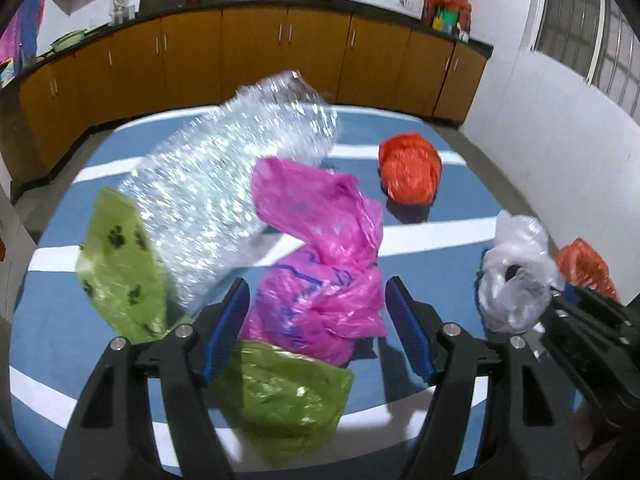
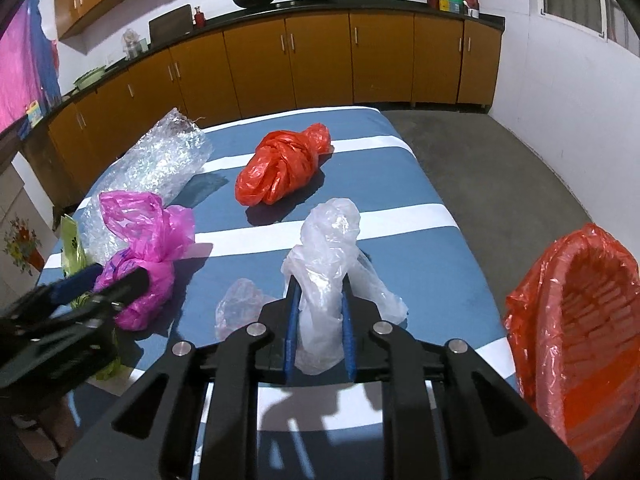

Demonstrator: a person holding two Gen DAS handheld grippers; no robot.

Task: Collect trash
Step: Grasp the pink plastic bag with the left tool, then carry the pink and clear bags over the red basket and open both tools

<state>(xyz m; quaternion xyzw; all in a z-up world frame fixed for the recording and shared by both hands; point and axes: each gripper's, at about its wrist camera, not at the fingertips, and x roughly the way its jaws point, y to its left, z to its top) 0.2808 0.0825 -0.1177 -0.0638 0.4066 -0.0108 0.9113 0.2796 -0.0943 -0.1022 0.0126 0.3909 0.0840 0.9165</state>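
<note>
On the blue and white striped table lie plastic bags. My left gripper is open, its jaws on either side of a pink bag, which also shows in the right wrist view. A green paw-print bag and bubble wrap lie beside it. My right gripper is shut on a clear white bag, seen from the left wrist view too. An orange knotted bag lies farther back.
A basket lined with an orange bag stands at the table's right edge. Wooden cabinets with a dark counter run along the back wall. A grey floor lies to the right of the table.
</note>
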